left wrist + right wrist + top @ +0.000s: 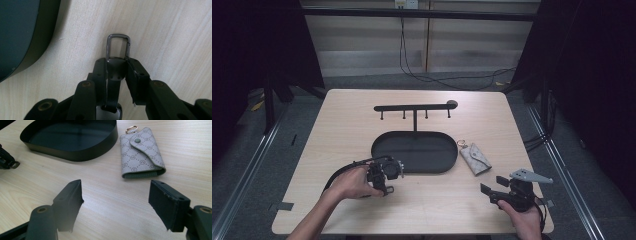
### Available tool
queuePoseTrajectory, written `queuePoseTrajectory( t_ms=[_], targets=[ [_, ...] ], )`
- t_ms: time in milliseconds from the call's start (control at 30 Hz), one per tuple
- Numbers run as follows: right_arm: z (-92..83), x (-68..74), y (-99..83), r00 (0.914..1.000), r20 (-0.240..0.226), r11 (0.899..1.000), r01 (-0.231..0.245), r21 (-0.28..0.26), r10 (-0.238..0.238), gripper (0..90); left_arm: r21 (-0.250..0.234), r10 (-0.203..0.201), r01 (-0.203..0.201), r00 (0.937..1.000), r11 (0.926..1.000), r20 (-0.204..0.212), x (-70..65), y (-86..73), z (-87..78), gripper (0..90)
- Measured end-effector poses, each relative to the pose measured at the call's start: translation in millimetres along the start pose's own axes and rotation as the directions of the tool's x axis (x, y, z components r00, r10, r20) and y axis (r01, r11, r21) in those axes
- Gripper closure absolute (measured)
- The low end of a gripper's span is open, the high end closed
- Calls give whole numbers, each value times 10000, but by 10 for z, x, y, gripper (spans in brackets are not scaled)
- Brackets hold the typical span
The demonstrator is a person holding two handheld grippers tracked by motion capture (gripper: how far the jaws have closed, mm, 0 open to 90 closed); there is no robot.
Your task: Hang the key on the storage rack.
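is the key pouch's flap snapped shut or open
Shut: the key pouch lies flat on the table, its flap folded over the front and closed at the snap.

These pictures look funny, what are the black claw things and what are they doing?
Those claws are grippers, tools that a person holds, one in each hand. One picture is taken from above the table. The other two come from small cameras riding on the grippers, looking along their jaws.

On the table stands a black tray with a hook rack rising behind it. Beside the tray lies a patterned key pouch.

The left gripper is shut on a dark strap with a metal clip at its end, down on the table. The right gripper is open, with nothing in it, facing the pouch.
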State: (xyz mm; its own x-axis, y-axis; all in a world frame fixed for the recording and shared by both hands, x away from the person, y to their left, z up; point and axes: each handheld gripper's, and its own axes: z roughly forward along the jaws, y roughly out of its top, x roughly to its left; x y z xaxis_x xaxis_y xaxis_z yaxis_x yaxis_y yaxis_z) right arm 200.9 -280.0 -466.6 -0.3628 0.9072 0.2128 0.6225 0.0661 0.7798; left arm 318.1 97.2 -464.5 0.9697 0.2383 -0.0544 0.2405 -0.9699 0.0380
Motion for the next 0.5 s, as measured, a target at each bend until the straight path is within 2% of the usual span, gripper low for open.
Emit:
queuePoseTrajectory(
  t_ms=[33, 67, 133, 167, 333, 500],
  targets=[
    [-1, 0, -1, 10000, 1, 10000, 0, 2, 0, 268, 81, 17, -17, 10000, 10000, -18, 4, 6, -3, 703],
    [-2, -1, -1, 10000, 3, 10000, -23, -13, 23, 268, 68, -212, 212, 9998, 9998, -11, 1, 12, -1, 704],
    [-2, 0, -1, 10000, -3, 10000, -62, -14, 62, 268, 132, -247, 247, 9997, 9996, 1, 10, 16, -5, 704],
    [1, -3, 0, 10000, -23, 10000, -80, -8, 80, 267, 88, -421, 421, 9991, 9991, 34, 5, 16, 0, 705],
    [7, -3, 1, 10000, -30, 10000, -47, 46, 47, 267, 142, -398, 397, 9991, 9991, 117, 22, 14, -6, 706],
    [5, -7, -1, 9999, -32, 9999, -100, 27, 100, 267, 69, -327, 324, 9982, 9995, 506, 35, -17, -8, 706]
  ],
)
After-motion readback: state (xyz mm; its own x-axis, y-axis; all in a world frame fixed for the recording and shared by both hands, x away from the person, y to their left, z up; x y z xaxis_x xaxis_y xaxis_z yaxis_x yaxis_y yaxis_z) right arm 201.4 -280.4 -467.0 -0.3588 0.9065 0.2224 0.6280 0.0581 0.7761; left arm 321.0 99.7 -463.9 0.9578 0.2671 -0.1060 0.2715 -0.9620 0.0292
